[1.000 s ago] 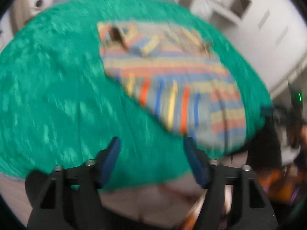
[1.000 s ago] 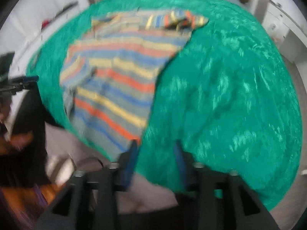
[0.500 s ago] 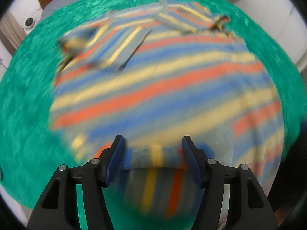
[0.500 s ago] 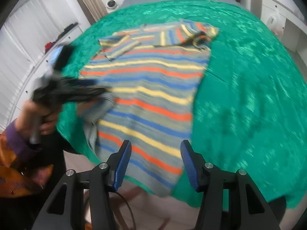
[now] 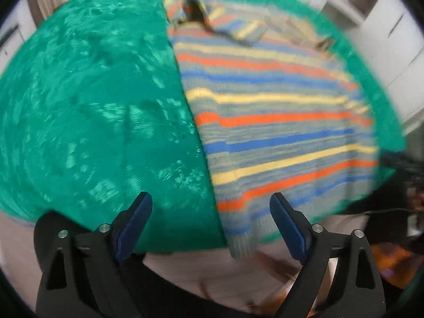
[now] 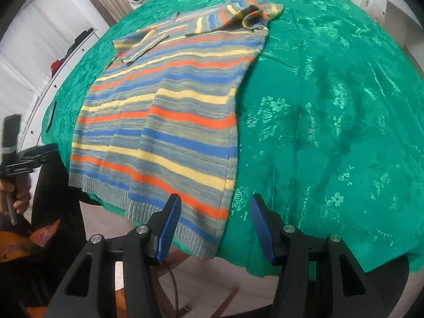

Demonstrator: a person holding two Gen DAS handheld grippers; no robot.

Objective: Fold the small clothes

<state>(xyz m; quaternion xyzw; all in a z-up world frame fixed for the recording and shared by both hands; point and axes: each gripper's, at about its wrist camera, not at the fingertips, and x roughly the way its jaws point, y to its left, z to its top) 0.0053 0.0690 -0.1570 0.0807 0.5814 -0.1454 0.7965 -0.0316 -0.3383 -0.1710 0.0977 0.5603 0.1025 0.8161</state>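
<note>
A small knitted sweater (image 6: 169, 111) with orange, blue and yellow stripes lies flat on a green cloth-covered table (image 6: 331, 122). Both sleeves are folded in over the chest near the collar (image 6: 249, 13). Its ribbed hem hangs slightly over the near table edge. My right gripper (image 6: 216, 213) is open and empty, just above the hem's right corner. In the left wrist view the sweater (image 5: 273, 116) fills the right half, blurred. My left gripper (image 5: 210, 217) is open and empty, over the table edge by the hem's corner.
The green table (image 5: 79, 111) stretches wide to one side of the sweater. White cabinets (image 5: 376, 8) stand behind. The left gripper and the hand holding it (image 6: 16, 169) show at the far left of the right wrist view. The floor lies below the near edge.
The left gripper has drawn back from over the sweater to the table edge and swung sideways. The right gripper has moved closer to the hem. Both stayed open.
</note>
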